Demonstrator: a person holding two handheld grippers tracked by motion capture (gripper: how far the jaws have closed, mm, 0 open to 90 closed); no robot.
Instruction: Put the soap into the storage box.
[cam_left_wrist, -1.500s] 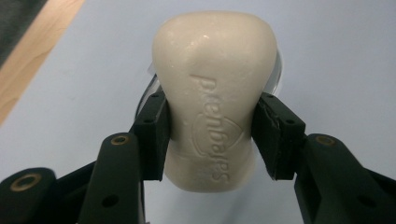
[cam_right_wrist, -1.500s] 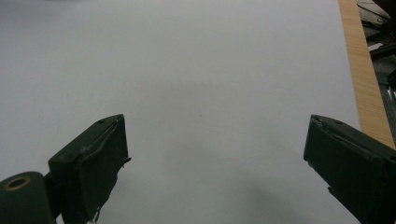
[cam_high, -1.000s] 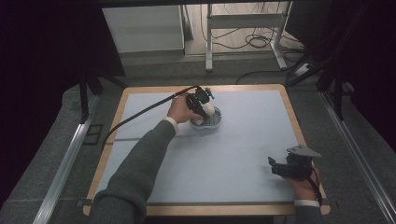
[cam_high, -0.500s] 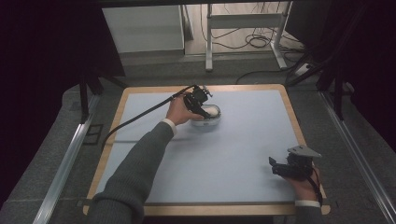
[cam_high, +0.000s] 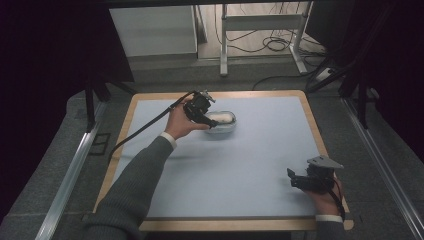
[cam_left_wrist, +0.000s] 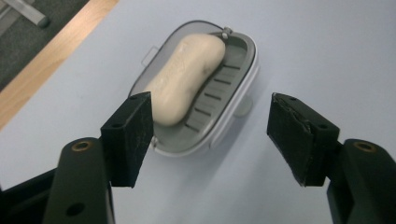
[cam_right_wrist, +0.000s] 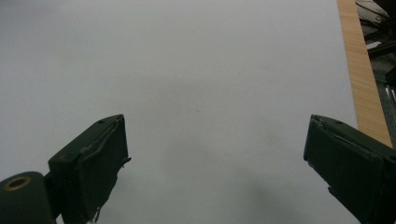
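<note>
The soap dish (cam_high: 221, 123) sits on the table (cam_high: 240, 165) towards twelve o'clock, its long axis running three to nine in the high view, the pale soap bar (cam_left_wrist: 184, 77) lying along it. The left gripper (cam_high: 206, 120) hovers at its nine o'clock end, fingers (cam_left_wrist: 128, 135) just opened, gripping nothing. The right gripper (cam_high: 295, 179) rests at five o'clock, fingers wide. The table is pale blue with a wooden rim; beyond it lie grey floor and cables (cam_high: 270, 45).

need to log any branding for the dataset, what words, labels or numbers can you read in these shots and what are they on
No text can be read in any view.
Soap bar in the grey soap dish: faint embossed marks on its top face, too shallow and blurred to read.
Left tool, right tool and the pale blue table mat: no label, number or sign shows.
</note>
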